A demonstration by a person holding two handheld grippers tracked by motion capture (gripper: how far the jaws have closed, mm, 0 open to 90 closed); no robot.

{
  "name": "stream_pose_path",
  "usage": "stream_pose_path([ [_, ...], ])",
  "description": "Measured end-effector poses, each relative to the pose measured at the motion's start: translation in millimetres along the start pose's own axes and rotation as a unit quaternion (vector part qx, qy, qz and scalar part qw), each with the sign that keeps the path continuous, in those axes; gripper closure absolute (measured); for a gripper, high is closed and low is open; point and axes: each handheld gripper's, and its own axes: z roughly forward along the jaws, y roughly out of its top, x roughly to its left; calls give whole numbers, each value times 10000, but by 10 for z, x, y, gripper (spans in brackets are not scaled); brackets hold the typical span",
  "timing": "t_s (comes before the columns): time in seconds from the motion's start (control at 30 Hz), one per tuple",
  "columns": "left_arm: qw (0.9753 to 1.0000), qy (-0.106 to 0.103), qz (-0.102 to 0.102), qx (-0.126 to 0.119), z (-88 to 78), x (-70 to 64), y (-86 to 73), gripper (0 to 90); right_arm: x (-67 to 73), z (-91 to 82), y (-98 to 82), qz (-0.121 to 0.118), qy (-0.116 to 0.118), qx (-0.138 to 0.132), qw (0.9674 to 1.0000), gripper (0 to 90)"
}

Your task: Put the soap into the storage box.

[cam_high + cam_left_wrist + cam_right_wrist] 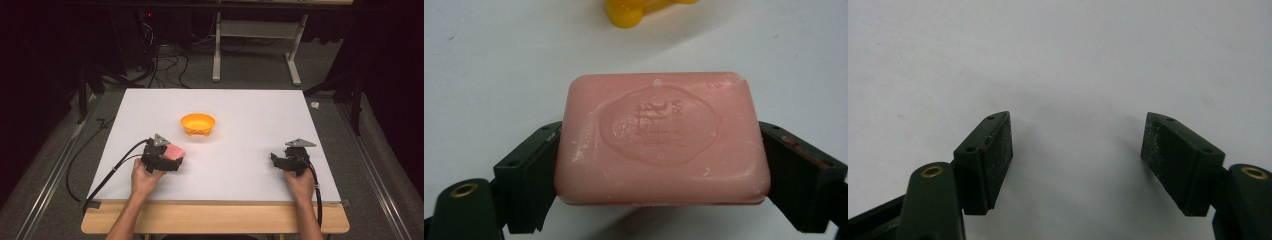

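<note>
soap, one pink bar with an embossed seal, is clamped across its short ends by the left gripper, toward the near left corner of the white table. one orange bowl stands near the table's middle, apart from the bar. right gripper, one of two, sits by the near right corner, jaws wide, holding nothing.

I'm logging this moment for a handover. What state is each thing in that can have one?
Pink rectangular soap bar: clamped by its short ends, embossed face up.
Left tongs: shut on the soap bar.
Right tongs: open, nothing between the pads, over bare white table.
Orange plastic bowl: upright on the table, apart from the soap bar; I can see nothing in it.
</note>
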Motion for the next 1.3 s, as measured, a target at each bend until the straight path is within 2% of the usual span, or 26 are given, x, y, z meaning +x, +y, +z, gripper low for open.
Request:
stream_pose_path([
  [0.3, 9992, -19, -328, -221, -153, 45, 63, 134, 0, 0, 0, 2, 5, -1, 10000, 293],
  [0.4, 9990, -11, -376, -246, -188, 55, 74, 134, 0, 0, 0, 3, 5, -2, 10000, 293],
  [0.5, 9992, 121, -297, -249, -245, 33, 125, 134, 1, 0, 0, 2, 3, -2, 10000, 293],
  [0.77, 9989, 86, -309, -356, -309, -24, 292, 134, 0, 0, 0, 0, 1, -3, 10000, 293],
  [1.0, 9985, 22, -380, -393, -317, -55, 456, 133, 0, 0, -1, -1, 2, -4, 10000, 292],
  [1.2, 9987, 79, -333, -385, -308, -84, 608, 134, 1, -1, -1, -5, 2, -7, 10000, 293],
  [1.3, 9985, 32, -364, -399, -299, -88, 650, 133, 1, -1, -1, -6, 2, -7, 10000, 292],
])
